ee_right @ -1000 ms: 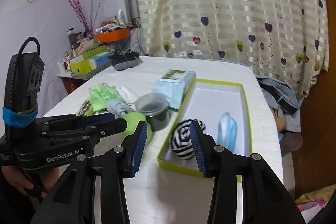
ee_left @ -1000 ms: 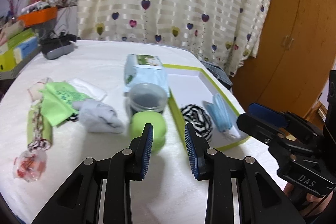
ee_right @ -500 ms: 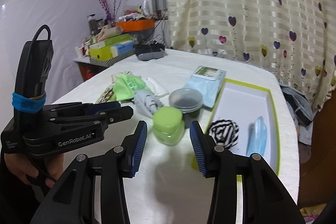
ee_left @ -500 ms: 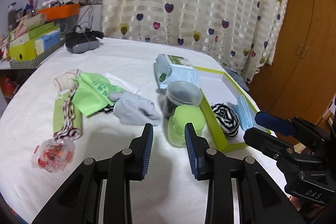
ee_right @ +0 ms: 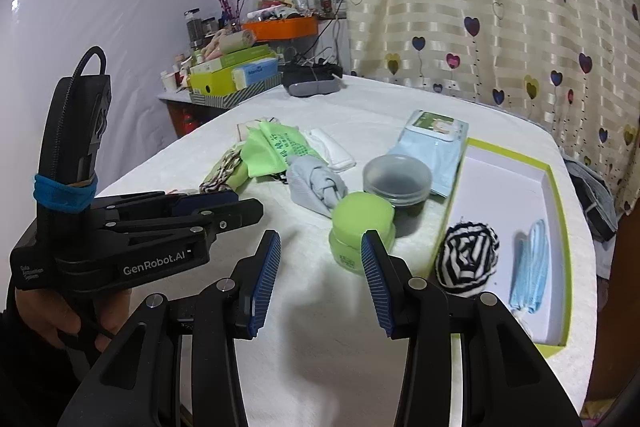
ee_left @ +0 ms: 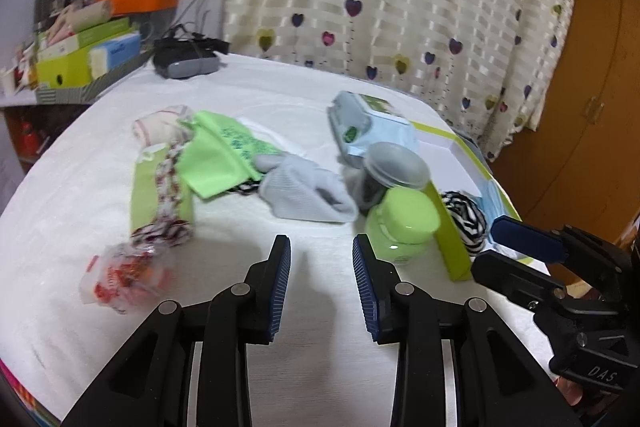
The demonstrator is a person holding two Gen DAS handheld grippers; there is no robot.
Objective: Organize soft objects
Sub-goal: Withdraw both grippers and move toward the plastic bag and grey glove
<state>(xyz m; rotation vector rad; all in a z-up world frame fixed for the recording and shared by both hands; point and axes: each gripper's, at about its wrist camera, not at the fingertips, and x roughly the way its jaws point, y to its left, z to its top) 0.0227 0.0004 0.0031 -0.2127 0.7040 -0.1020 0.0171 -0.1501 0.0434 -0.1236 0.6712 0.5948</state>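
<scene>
A: Soft things first: where does the rolled grey fabric sock (ee_left: 308, 193) lie?

B: On the white-covered desk (ee_left: 100, 227), near the middle, touching the bright green printed cloth (ee_left: 218, 157) on its left. A braided red-and-white rope (ee_left: 170, 187) lies across a pale green pad just left of that cloth, and a crinkled clear packet with red print (ee_left: 120, 273) sits at the rope's near end.

A: And the box?

B: The shallow white box with a lime-green rim (ee_right: 560, 227) stands at the right. Inside it are 2 soft items: a black-and-white striped fabric ball (ee_right: 468, 263) in the near corner and a folded light-blue face mask (ee_right: 530, 263) beside it, apart from the ball.

A: What stands between sock and box?

B: A lime-green lidded jar (ee_right: 362, 227), and behind it a grey-lidded clear jar (ee_right: 396, 179). A pale blue wipes packet (ee_right: 434, 143) lies farther back, along the box's edge.

A: The grippers?

B: The left gripper (ee_left: 322, 267) has its jaws partly apart, just having widened slightly, with nothing between them. The right gripper (ee_right: 320, 267) is parted somewhat wider and also empty, above the desk just short of the green jar.
</scene>
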